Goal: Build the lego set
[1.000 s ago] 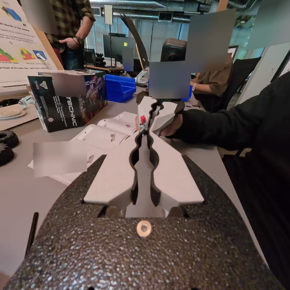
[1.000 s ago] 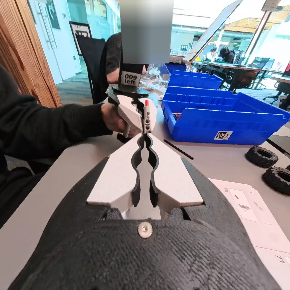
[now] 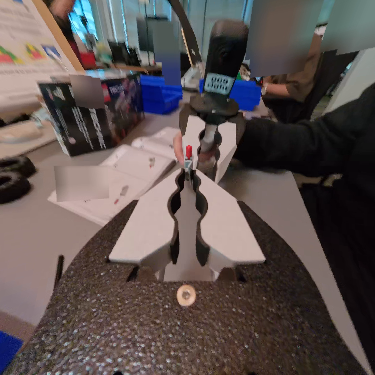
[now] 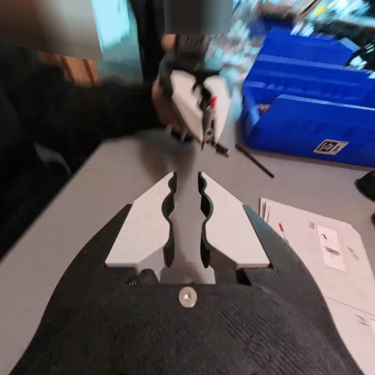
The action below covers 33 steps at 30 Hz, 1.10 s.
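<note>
Left gripper [image 3: 188, 174] clenched on grey lego piece [image 3: 188, 164] with red pin [image 3: 188, 151] at frame centre; right gripper [image 4: 187, 174] released, empty.

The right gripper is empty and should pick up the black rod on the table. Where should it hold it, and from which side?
Probably at the middle of the rod, from above, with the right gripper's open fingers across its length. It is thin, lies flat on the table, and has bare surface on both long sides; the bin is near its far end.
</note>
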Tool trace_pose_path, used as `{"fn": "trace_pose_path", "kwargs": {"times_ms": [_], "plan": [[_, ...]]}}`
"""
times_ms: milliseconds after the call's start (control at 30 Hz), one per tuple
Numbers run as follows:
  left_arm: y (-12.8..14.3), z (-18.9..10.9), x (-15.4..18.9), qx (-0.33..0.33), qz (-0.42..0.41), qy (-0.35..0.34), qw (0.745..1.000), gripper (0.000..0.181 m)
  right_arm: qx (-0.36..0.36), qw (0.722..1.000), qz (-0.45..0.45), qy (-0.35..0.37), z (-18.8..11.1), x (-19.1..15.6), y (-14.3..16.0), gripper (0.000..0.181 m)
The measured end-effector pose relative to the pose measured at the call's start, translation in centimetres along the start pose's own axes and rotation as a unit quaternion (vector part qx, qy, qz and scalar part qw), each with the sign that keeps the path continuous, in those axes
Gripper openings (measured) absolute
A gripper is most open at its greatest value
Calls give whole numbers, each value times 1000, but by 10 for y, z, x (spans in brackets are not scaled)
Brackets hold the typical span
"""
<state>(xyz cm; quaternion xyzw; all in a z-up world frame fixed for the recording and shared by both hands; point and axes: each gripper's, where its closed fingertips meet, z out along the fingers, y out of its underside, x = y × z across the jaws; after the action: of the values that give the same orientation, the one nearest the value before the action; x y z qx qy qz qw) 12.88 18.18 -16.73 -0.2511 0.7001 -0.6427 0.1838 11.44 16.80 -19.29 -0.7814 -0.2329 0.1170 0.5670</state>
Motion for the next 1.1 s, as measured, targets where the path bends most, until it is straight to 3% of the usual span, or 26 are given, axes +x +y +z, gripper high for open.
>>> {"fn": "trace_pose_path", "kwargs": {"times_ms": [100,167,267,400,500,633,733,900,967,1100], "plan": [[21,-7,5,-78,-26,24,996,4,-122,981,-149,-28,-2,-15,33,19],[26,-10,13,-92,-37,51,994,4,-170,956,-233,-53,4,-21,43,12],[26,-12,20,-76,-48,83,992,4,-228,927,-287,-83,13,-16,53,12],[31,-16,22,-82,-51,100,990,4,-260,908,-292,-153,20,-26,60,15],[28,-19,23,-68,-58,109,990,4,-282,896,-302,-163,23,-21,66,18],[25,-21,24,-58,-60,117,990,4,-279,897,-279,-202,28,-30,67,4],[23,-22,24,-53,-59,118,990,4,-284,909,-215,-215,30,-35,66,4],[23,-23,27,-50,-52,122,990,4,-276,941,-96,-168,30,-33,66,5],[23,-23,27,-51,-51,123,990,4,-258,956,-64,-124,31,-26,66,18],[24,-22,29,-55,-48,126,989,4,-215,971,-20,-102,27,-27,67,11]]}}
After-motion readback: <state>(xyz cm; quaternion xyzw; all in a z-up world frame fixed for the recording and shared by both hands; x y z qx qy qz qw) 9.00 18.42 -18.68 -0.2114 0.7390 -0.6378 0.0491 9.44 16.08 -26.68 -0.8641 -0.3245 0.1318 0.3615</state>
